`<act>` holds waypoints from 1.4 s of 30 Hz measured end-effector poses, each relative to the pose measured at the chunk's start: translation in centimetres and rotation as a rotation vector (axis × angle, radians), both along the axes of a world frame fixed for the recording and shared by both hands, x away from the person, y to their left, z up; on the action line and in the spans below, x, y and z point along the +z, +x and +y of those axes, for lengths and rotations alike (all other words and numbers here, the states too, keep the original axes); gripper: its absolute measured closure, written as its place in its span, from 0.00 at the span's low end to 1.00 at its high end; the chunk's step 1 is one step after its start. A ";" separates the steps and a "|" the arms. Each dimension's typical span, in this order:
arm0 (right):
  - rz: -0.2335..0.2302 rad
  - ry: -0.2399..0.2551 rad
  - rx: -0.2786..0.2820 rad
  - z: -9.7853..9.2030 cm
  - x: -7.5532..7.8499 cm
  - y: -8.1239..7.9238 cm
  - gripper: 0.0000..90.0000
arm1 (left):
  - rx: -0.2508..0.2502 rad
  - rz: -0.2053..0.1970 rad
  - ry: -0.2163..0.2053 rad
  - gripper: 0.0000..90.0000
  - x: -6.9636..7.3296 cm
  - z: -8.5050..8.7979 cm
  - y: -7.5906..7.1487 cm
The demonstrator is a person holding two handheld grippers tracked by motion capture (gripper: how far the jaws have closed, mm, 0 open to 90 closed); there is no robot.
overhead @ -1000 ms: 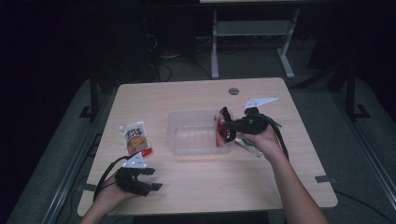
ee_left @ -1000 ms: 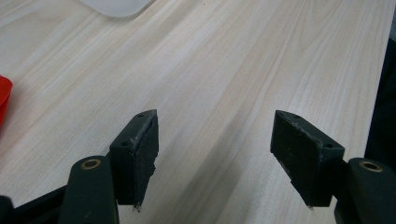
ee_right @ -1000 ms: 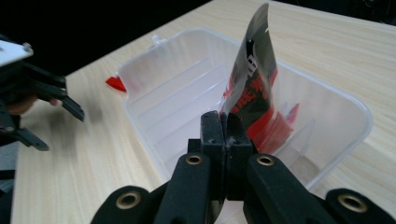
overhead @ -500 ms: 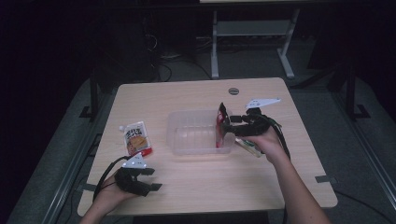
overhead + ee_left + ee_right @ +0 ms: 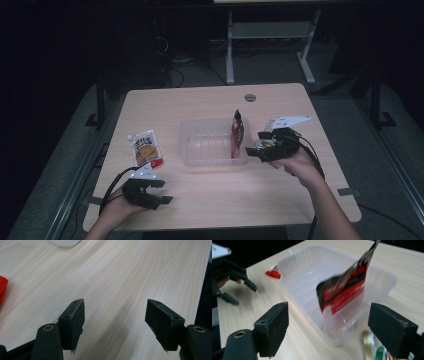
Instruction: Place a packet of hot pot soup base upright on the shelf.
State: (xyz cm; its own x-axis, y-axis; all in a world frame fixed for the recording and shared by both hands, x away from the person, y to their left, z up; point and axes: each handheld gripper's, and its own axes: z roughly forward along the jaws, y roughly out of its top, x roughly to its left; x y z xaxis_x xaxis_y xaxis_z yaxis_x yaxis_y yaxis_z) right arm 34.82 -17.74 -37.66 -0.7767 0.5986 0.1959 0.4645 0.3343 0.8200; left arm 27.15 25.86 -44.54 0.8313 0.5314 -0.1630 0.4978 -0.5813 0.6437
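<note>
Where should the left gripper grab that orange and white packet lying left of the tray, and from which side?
The packet lies flat on the table, so no face offers a pinch. I'd take a free edge, probably the red bottom end nearest the left gripper, coming in low from the person's side with the open jaws straddling that thin edge. The tray is clear of that approach.

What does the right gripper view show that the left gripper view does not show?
The right gripper view alone gives the black and red packet standing on edge inside the tray, with the right gripper open in front of it and nothing between its jaws, which have just been opening. The left gripper view alone gives the left gripper from close, open over bare wood. Both share the wooden table and the clear plastic tray, a mere corner of it in the left gripper view.
</note>
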 end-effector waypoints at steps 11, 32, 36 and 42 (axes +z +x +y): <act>-0.016 -0.045 0.013 -1.4 -1.3 -3.2 0.18 | 0.000 -0.005 0.016 0.35 0.1 0.1 0.0; 0.022 -0.133 -0.066 -3.7 -6.2 -8.0 0.19 | 0.097 -0.008 0.035 0.54 1.0 0.9 0.8; 0.020 -0.141 -0.070 -3.5 -6.4 -7.7 0.19 | 0.143 -0.010 0.025 0.71 1.7 1.6 1.6; 0.025 -0.162 -0.052 -3.1 -6.8 -7.6 0.19 | 0.244 -0.013 0.008 1.00 2.8 3.1 3.8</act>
State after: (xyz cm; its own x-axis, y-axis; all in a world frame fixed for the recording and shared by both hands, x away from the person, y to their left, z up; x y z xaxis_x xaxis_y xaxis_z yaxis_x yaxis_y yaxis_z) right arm 27.21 -20.86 -44.47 -0.7397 0.6636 0.1122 0.5043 0.4360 0.7454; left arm 30.93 28.91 -41.71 0.6797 0.7183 -0.1482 0.6163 -0.4499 0.6463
